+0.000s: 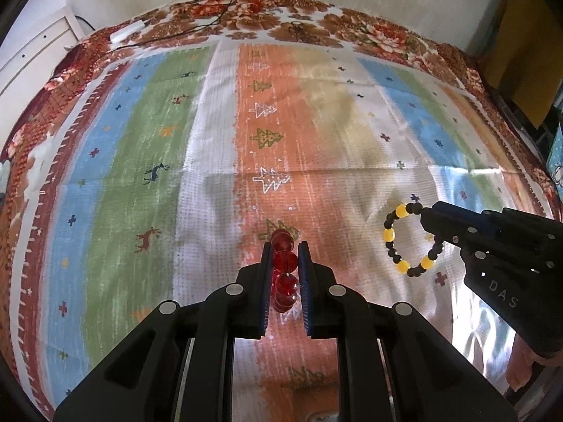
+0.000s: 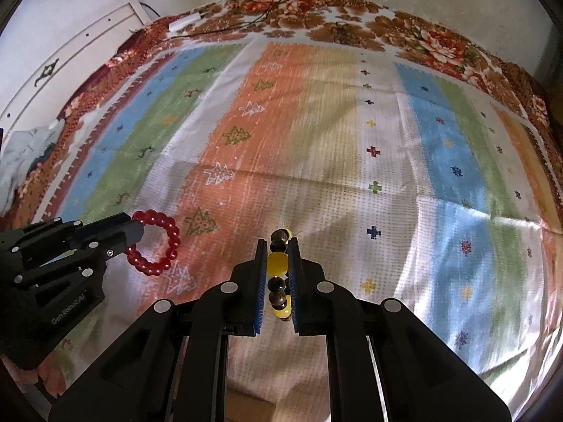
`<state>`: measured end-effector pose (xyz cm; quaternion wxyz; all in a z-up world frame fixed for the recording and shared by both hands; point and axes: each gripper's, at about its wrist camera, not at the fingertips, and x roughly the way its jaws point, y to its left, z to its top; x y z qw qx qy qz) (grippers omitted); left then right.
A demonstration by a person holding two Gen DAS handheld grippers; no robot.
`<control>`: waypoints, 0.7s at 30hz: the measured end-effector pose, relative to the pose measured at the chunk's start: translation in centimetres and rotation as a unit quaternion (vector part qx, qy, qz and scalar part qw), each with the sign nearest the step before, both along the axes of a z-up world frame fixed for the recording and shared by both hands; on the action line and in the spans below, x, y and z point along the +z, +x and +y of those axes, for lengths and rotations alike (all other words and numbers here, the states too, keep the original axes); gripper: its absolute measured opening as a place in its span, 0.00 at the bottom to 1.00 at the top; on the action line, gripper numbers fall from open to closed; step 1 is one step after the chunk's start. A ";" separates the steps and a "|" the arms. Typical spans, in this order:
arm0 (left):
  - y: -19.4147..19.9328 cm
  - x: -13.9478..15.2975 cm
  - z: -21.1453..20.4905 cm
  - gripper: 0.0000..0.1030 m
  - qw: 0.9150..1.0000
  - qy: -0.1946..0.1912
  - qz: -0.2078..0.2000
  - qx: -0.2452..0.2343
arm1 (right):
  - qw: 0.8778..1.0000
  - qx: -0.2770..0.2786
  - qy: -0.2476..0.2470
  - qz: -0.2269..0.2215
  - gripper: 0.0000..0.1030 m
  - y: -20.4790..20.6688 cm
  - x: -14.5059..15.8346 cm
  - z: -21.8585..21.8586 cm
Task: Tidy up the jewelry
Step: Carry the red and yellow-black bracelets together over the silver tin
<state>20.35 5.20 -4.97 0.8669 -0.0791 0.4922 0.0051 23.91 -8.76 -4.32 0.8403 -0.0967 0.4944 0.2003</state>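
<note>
My left gripper (image 1: 284,249) is shut on a red bead bracelet (image 1: 283,270), seen edge-on between its blue pads; it hangs as a ring in the right wrist view (image 2: 158,242), held by the left gripper (image 2: 135,234) above the cloth. My right gripper (image 2: 278,246) is shut on a black and yellow bead bracelet (image 2: 278,263), also edge-on; in the left wrist view it hangs as a ring (image 1: 410,242) from the right gripper (image 1: 427,216). Both bracelets are lifted off the striped cloth (image 1: 211,140).
The striped cloth with tree and deer motifs covers a bed with a floral blanket border (image 1: 299,24). A white adapter with black cables (image 1: 126,30) lies at the far edge. A white cabinet (image 2: 70,59) stands at the left by the wall.
</note>
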 end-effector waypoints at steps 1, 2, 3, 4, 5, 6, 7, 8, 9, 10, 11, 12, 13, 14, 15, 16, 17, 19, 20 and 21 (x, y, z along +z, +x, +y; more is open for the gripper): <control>-0.2 0.2 0.0 0.13 1.000 -0.001 -0.003 0.001 | 1.000 -0.001 0.002 -0.001 0.12 -0.2 0.2 -0.1; -0.4 0.5 0.0 0.13 1.000 -0.003 -0.007 0.002 | 1.000 -0.001 0.004 -0.004 0.12 -0.4 0.5 -0.3; -0.7 0.8 0.0 0.13 1.000 -0.006 -0.011 0.002 | 1.000 -0.001 0.006 -0.007 0.12 -0.6 0.7 -0.4; -1.0 1.0 -0.1 0.13 1.000 -0.008 -0.014 0.002 | 1.000 -0.001 0.009 -0.009 0.12 -0.9 1.0 -0.6; -1.4 1.2 -0.2 0.13 1.000 -0.010 -0.018 0.001 | 1.000 0.001 0.013 -0.010 0.12 -1.2 1.2 -0.7; -1.6 1.3 -0.3 0.13 1.000 -0.010 -0.019 -0.001 | 1.000 0.004 0.017 -0.010 0.12 -1.5 1.5 -0.8; -1.8 1.4 -0.4 0.13 1.000 -0.011 -0.020 -0.001 | 1.000 0.006 0.020 -0.010 0.12 -1.7 1.7 -0.9; -1.9 1.4 -0.4 0.13 1.000 -0.013 -0.021 -0.001 | 1.000 0.007 0.023 -0.011 0.12 -2.0 2.0 -0.9; -2.1 1.5 -0.5 0.13 1.000 -0.013 -0.021 -0.002 | 1.000 0.010 0.026 -0.014 0.12 -2.3 2.3 -1.0; -2.4 1.6 -0.6 0.13 1.000 -0.012 -0.023 -0.004 | 0.999 0.012 0.027 -0.016 0.12 -2.5 2.5 -1.0; -2.6 1.8 -0.7 0.13 1.000 -0.013 -0.026 -0.004 | 0.999 0.013 0.029 -0.019 0.12 -2.7 2.7 -1.1; -2.8 2.0 -0.7 0.13 1.000 -0.014 -0.028 -0.004 | 0.999 0.015 0.032 -0.020 0.12 -3.0 3.0 -1.2; -3.0 2.2 -0.7 0.13 0.999 -0.015 -0.031 -0.005 | 0.999 0.016 0.034 -0.021 0.12 -3.2 3.1 -1.2; -3.3 2.5 -0.7 0.13 0.999 -0.017 -0.035 -0.005 | 0.999 0.018 0.037 -0.022 0.12 -3.4 3.3 -1.3; -3.5 2.6 -0.8 0.13 0.999 -0.018 -0.038 -0.005 | 0.999 0.020 0.039 -0.024 0.12 -3.8 3.5 -1.4; -3.9 2.9 -0.8 0.13 0.999 -0.018 -0.042 -0.006 | 0.999 0.022 0.042 -0.026 0.12 -4.1 3.7 -1.5; -4.0 3.1 -0.9 0.13 0.999 -0.017 -0.045 -0.006 | 0.998 0.024 0.044 -0.027 0.12 -4.4 3.9 -1.5; -4.6 3.9 -1.0 0.13 0.998 -0.017 -0.055 -0.009 | 0.998 0.028 0.050 -0.031 0.12 -4.9 4.4 -1.6; -4.9 4.3 -1.0 0.13 0.998 -0.020 -0.060 -0.011 | 0.998 0.031 0.053 -0.033 0.12 -5.1 4.7 -1.7; -5.0 4.5 -1.0 0.13 0.998 -0.022 -0.064 -0.011 | 0.997 0.035 0.055 -0.035 0.12 -5.4 4.9 -1.7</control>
